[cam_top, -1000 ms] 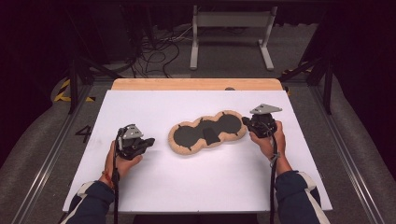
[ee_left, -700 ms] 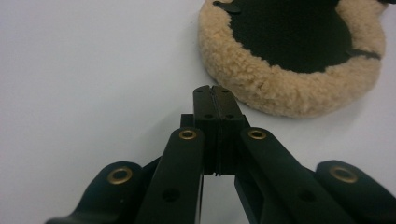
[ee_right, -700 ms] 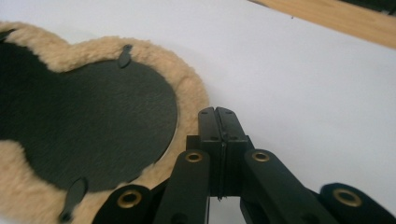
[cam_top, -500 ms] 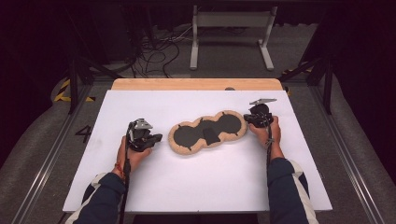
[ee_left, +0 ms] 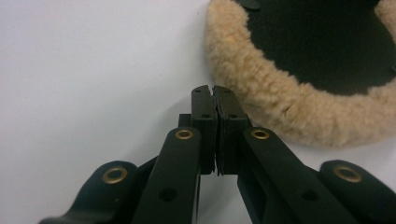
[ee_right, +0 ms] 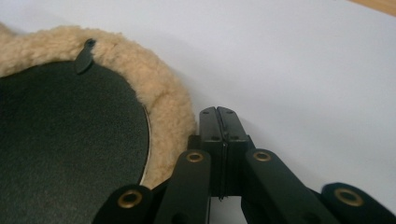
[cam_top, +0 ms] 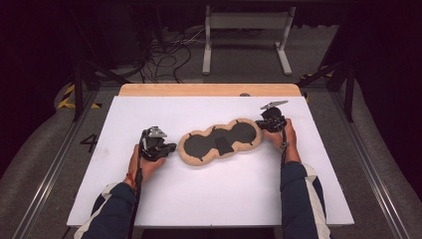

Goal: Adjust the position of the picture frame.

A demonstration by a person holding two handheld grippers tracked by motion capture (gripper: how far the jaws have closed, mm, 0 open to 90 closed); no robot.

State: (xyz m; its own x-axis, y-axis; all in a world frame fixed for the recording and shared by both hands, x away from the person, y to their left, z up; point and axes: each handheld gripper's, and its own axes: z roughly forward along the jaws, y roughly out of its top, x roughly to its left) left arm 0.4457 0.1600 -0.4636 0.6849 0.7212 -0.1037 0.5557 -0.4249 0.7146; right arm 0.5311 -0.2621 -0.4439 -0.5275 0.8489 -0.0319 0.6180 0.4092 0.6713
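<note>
Left tongs [cam_top: 171, 147] closed, empty, right tongs [cam_top: 259, 124] closed, empty, flanking fleece-edged pad [cam_top: 220, 141].

The fleece pad [cam_top: 220, 142] has a tan, woolly border around two matte black ovals, with small black tabs poking into the fleece. The worktop [cam_top: 209, 194] is plain white, with a pale wood strip at its 12 o'clock edge. Both grippers, left [ee_left: 214, 100] and right [ee_right: 217, 119], are black with brass-coloured rivets. The sleeves [cam_top: 301, 199] are navy with white stripes.
</note>
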